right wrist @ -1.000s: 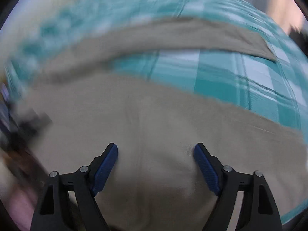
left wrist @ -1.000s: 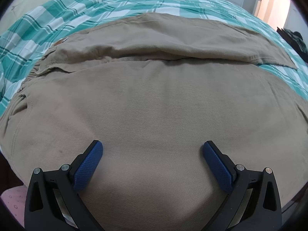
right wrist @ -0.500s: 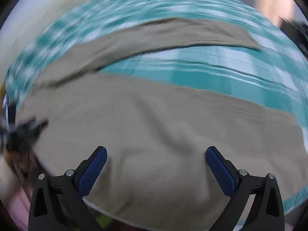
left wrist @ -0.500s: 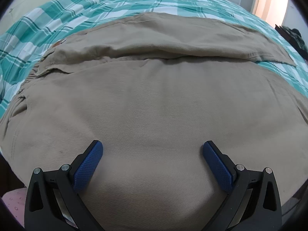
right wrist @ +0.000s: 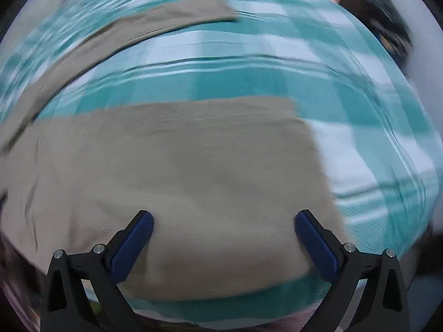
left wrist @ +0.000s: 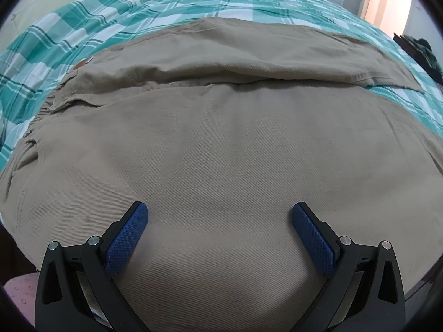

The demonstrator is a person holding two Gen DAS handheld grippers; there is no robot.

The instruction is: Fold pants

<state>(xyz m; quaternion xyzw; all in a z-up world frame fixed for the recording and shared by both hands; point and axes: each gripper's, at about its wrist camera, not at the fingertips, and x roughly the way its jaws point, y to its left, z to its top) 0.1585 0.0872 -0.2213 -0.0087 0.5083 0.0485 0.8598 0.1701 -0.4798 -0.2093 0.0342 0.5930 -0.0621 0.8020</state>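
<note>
Left wrist view: khaki pants are laid flat across a bed covered by a teal plaid bedspread, the waistband toward the bed's left side, one leg along the near edge, the other lying beyond it toward the far edge. The left gripper is held over the near leg, jaws spread wide, nothing gripped; whether the pads touch the cloth cannot be told.

Right wrist view, heavily motion-blurred: the right gripper is seen above the hem end of the near leg, jaws released and empty. Bedspread shows between the two legs here.

Risks, as judged: 
- With the blur this strong, the hem may be overshot and bedspread pinched together with the cloth. 
- Only the top layer of the leg may be caught, so the fold drags askew. 
- The splayed legs may be stacked unevenly if the hem is lifted without the waist end being pinned.
</note>
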